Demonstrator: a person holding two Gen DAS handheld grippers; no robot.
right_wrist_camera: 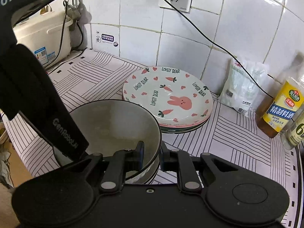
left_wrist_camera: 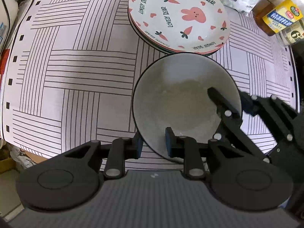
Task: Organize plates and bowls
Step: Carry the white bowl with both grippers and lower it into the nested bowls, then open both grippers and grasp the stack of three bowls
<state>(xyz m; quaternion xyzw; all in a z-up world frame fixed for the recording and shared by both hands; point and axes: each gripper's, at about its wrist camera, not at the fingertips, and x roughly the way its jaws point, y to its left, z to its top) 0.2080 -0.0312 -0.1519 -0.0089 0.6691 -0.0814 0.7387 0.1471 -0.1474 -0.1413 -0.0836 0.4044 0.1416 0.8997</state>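
A grey bowl with a dark rim (left_wrist_camera: pixel 182 95) sits on the striped cloth, on top of other bowls whose rims show under it in the right wrist view (right_wrist_camera: pixel 114 125). My left gripper (left_wrist_camera: pixel 154 144) straddles its near rim, one finger inside, one outside, with a gap. My right gripper (right_wrist_camera: pixel 152 155) straddles the bowl's right rim the same way; it also shows in the left wrist view (left_wrist_camera: pixel 228 102). A stack of rabbit-and-carrot plates (left_wrist_camera: pixel 178 15) stands just behind the bowl, also in the right wrist view (right_wrist_camera: pixel 167 96).
A striped cloth (left_wrist_camera: pixel 76 72) covers the counter. A white bag (right_wrist_camera: pixel 241 87), an oil bottle (right_wrist_camera: pixel 279 110) and another bottle (right_wrist_camera: pixel 294 133) stand at the right by the tiled wall. A rice cooker (right_wrist_camera: pixel 43 36) stands at the back left. A black cable (right_wrist_camera: pixel 209 38) hangs from the socket.
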